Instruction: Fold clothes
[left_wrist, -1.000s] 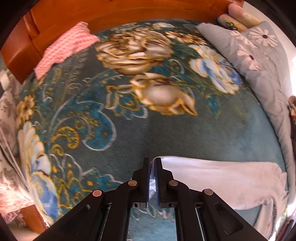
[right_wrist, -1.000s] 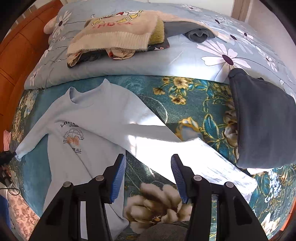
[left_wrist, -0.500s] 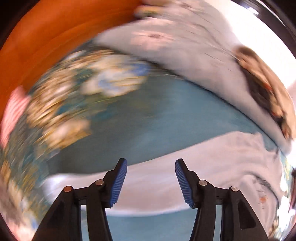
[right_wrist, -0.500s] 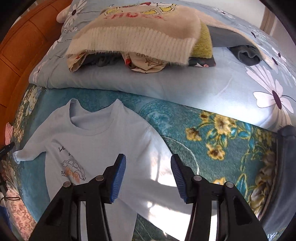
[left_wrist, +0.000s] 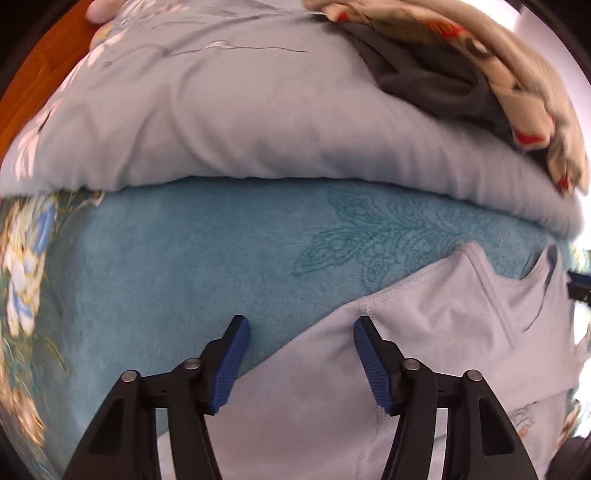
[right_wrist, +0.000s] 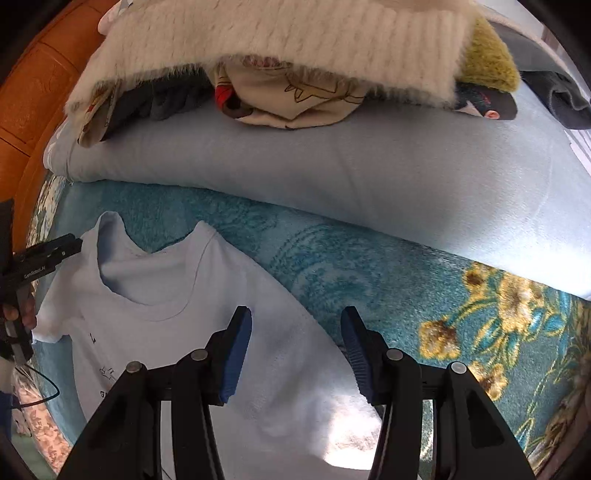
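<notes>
A pale blue long-sleeved shirt (left_wrist: 443, 332) (right_wrist: 166, 332) lies face up on the teal blanket, its collar toward the quilt. My left gripper (left_wrist: 300, 325) points down over the shirt's shoulder seam. Its jaws are opening, and the shoulder edge lies beneath the gap with neither pad pressing on it. My right gripper (right_wrist: 295, 314) hovers open over the other shoulder, just beside the collar, with only flat cloth under its gap. In the right wrist view one of the left gripper's black fingers (right_wrist: 62, 247) shows at the shirt's far shoulder.
A grey-blue flowered quilt (left_wrist: 258, 110) (right_wrist: 369, 166) rises just beyond the collar. It carries a heap of clothes: a cream knit sweater (right_wrist: 295, 29) and dark garments (left_wrist: 424, 81). The teal floral blanket (right_wrist: 406, 277) spreads around the shirt. An orange wooden headboard (right_wrist: 33, 92) borders the left.
My left gripper let go of the sleeve cuff, opened wide and swung across to the shirt's shoulder. My right gripper moved lower and closer to the collar, still open.
</notes>
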